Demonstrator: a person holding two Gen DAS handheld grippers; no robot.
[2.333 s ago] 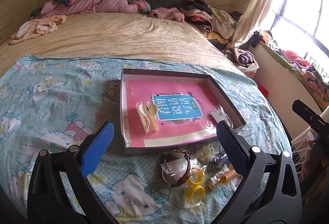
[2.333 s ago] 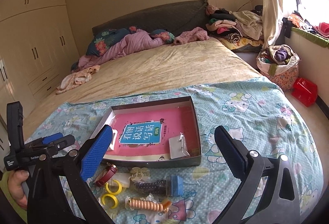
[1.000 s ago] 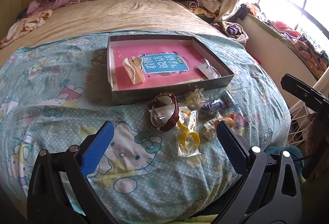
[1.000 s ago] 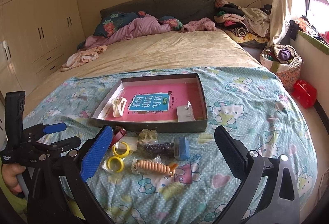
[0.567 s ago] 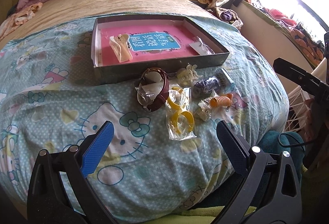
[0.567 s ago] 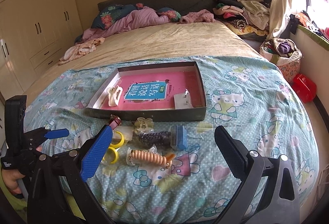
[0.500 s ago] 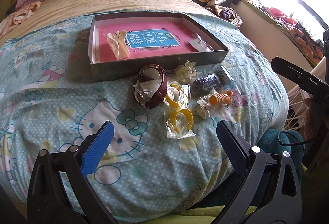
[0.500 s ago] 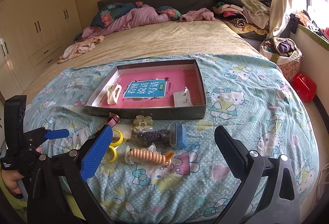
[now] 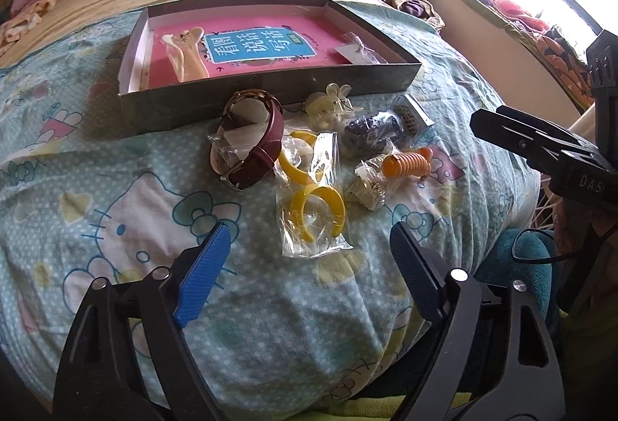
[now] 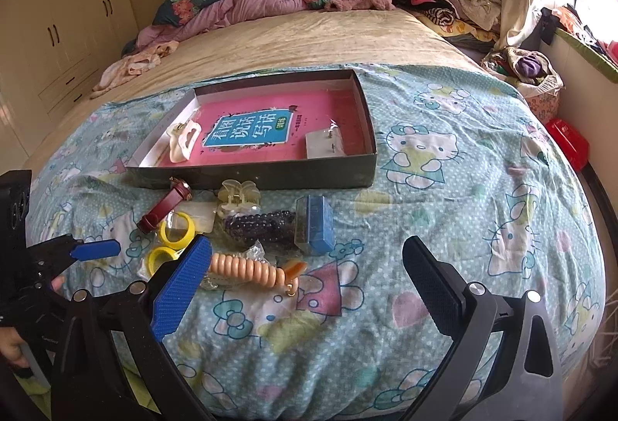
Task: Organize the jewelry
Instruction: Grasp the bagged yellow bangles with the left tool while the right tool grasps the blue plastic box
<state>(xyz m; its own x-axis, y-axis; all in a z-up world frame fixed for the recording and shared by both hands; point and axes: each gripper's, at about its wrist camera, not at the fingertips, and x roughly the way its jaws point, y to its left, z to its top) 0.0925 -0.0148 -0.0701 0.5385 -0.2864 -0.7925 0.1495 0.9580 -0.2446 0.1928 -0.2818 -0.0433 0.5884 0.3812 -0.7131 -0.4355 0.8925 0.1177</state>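
A shallow grey box (image 9: 270, 89) (image 10: 251, 179) with a pink book inside lies on the bed. It holds a cream hair claw (image 9: 185, 54) (image 10: 183, 141) and a small bagged card (image 10: 323, 144). In front of it lie a maroon-strapped watch (image 9: 251, 146) (image 10: 164, 206), bagged yellow bangles (image 9: 314, 197) (image 10: 170, 239), a clear hair claw (image 9: 328, 104), dark beads (image 9: 372, 131) (image 10: 258, 224), a blue box (image 10: 314, 224) and an orange coil tie (image 9: 405, 164) (image 10: 247, 268). My left gripper (image 9: 305, 262) is open, just short of the bangles. My right gripper (image 10: 305, 286) is open beside the coil tie.
A Hello Kitty sheet (image 10: 444, 189) covers the near bed; its edge drops off close to me. Piled bedding and clothes (image 10: 251, 4) lie at the head. Wardrobes (image 10: 58, 15) stand left, a window and laundry basket (image 10: 529, 73) right.
Both grippers have pulled back and tilted down, then closed in on the loose items in front of the box. The items have not moved. Both stay open.
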